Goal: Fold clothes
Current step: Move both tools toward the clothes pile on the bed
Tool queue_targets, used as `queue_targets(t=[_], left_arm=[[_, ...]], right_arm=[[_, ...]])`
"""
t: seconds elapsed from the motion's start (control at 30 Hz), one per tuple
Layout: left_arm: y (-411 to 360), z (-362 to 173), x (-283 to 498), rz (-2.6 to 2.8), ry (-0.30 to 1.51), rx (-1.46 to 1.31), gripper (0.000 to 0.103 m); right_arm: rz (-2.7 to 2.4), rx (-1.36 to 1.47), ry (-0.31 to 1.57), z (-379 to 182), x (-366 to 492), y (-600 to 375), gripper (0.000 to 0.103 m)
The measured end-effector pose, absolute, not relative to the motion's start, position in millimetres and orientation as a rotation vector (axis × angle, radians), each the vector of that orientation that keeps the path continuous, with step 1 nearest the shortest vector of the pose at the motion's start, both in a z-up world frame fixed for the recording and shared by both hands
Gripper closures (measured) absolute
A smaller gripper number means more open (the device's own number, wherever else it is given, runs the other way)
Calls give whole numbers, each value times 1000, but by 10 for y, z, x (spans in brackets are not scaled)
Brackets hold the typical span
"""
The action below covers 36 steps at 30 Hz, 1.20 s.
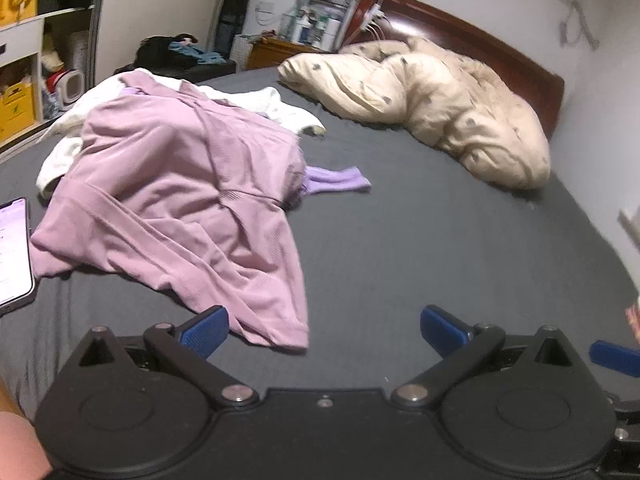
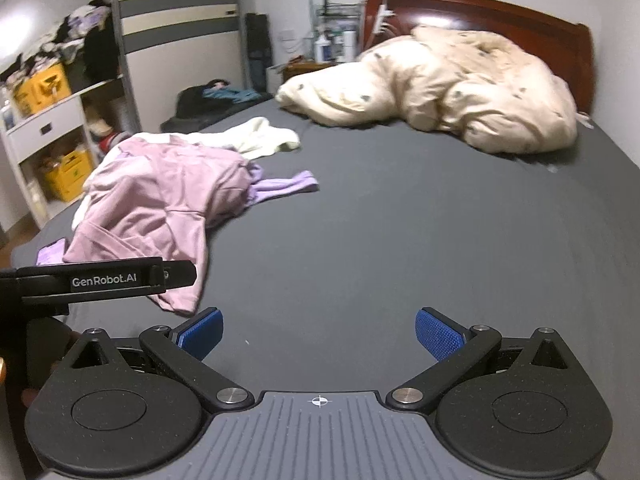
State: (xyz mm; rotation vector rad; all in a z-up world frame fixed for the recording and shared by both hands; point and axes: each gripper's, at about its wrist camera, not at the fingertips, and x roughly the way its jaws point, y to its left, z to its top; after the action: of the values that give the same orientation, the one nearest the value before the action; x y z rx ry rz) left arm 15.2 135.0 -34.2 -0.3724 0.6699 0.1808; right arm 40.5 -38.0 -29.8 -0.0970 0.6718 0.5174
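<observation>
A crumpled pink top (image 1: 172,200) (image 2: 160,208) lies on the left of the dark grey bed sheet (image 1: 400,260) (image 2: 400,240). A white garment (image 1: 256,108) (image 2: 264,136) sits behind it, and a small lilac piece (image 1: 340,180) (image 2: 288,186) pokes out at its right side. My left gripper (image 1: 324,330) is open just above the sheet, its left pad at the pink top's near hem. My right gripper (image 2: 320,332) hangs open over bare sheet, to the right of the pink top. The left gripper's body (image 2: 100,280) shows at the left edge of the right wrist view.
A bunched cream duvet (image 1: 440,108) (image 2: 452,92) fills the head of the bed by the wooden headboard (image 2: 500,8). A phone (image 1: 12,252) lies on the sheet's left edge. White shelves with yellow boxes (image 2: 64,172) stand left of the bed, a cluttered nightstand (image 1: 288,52) behind.
</observation>
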Motion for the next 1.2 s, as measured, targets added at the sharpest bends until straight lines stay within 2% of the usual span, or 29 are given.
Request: queue_targets(t=[0.37, 0.67, 0.73, 0.8, 0.87, 1.03, 1.1, 1.13, 1.2], left_arm=[[2080, -209, 445, 330, 571, -462, 0], [2529, -247, 906, 535, 470, -382, 1], [2585, -338, 904, 549, 450, -377, 4], [2629, -403, 930, 538, 452, -336, 14], [2657, -436, 923, 524, 439, -276, 17], [2712, -564, 801, 567, 387, -234, 17], [2731, -581, 807, 542, 381, -230, 20], [2749, -596, 808, 516, 374, -242, 23], [2790, -639, 816, 460, 370, -284, 43]], right_arm=[[634, -260, 616, 13, 851, 223, 0], [667, -316, 550, 271, 1168, 666, 0], [680, -307, 569, 211, 1202, 696, 0], [692, -290, 590, 134, 1225, 719, 0], [696, -250, 612, 34, 1230, 726, 0], [674, -100, 687, -87, 1193, 683, 0], [662, -38, 726, -153, 1209, 679, 0], [660, -22, 739, -174, 1213, 687, 0], [656, -9, 751, -162, 1210, 690, 0]])
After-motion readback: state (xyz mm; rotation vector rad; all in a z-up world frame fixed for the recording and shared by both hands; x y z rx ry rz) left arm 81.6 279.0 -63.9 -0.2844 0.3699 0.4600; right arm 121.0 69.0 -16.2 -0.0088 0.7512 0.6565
